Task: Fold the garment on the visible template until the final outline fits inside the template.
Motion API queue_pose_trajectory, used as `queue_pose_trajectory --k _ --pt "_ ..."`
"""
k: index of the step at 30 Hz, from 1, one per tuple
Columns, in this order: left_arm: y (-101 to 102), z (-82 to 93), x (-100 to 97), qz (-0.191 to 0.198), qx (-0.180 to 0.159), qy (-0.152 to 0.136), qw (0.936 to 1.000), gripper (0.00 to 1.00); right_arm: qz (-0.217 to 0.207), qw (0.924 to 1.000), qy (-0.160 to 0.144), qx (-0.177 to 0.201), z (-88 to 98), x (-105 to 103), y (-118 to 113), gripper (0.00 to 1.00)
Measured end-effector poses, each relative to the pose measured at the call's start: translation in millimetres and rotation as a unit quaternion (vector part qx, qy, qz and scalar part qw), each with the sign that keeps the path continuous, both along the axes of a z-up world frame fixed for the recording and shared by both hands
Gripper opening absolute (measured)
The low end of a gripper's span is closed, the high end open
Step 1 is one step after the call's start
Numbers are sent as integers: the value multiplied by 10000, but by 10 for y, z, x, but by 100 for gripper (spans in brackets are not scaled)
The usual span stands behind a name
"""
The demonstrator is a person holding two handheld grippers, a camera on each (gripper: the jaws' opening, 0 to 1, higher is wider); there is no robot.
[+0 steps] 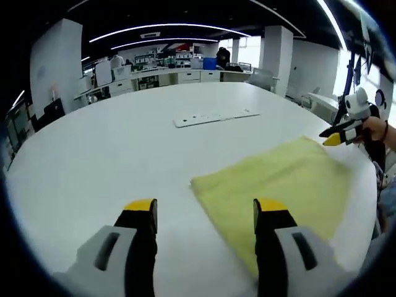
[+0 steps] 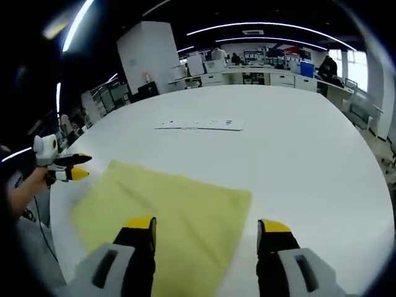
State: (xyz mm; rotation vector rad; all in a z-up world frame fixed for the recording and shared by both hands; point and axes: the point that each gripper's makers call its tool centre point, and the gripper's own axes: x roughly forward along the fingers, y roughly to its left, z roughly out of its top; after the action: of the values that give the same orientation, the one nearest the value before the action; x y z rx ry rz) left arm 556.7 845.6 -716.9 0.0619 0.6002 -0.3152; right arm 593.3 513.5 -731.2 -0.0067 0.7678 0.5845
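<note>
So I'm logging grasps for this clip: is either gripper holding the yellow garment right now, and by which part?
Nothing is held. The left gripper and right gripper both stand open above the yellow garment.

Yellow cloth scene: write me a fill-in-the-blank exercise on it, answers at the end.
1. The cloth on the table is ____ in colour.
2. The jaws of the left gripper stand ____, holding nothing.
3. Beyond the cloth lies a flat white ____.
4. The tips of the right gripper are yellow, and its jaws stand ____.

Answers: yellow; open; strip; open
</note>
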Motion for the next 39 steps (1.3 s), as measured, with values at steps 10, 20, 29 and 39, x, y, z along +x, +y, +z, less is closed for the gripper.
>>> queue_pose_trajectory --k 10,20,29,39 --pt "-130 61 -372 -402 -136 18 9991 65 316 9995 79 43 77 -296 -17 74" --pt "-225 36 -686 -620 -216 105 9978 65 483 9986 218 35 44 -611 -71 77" --pt "-257 -56 -969 -783 -250 293 9962 56 525 9981 309 92 20 -864 -140 76" --pt "-309 -131 -1127 -831 -383 396 9950 44 654 9966 493 131 -93 -1135 -163 70"
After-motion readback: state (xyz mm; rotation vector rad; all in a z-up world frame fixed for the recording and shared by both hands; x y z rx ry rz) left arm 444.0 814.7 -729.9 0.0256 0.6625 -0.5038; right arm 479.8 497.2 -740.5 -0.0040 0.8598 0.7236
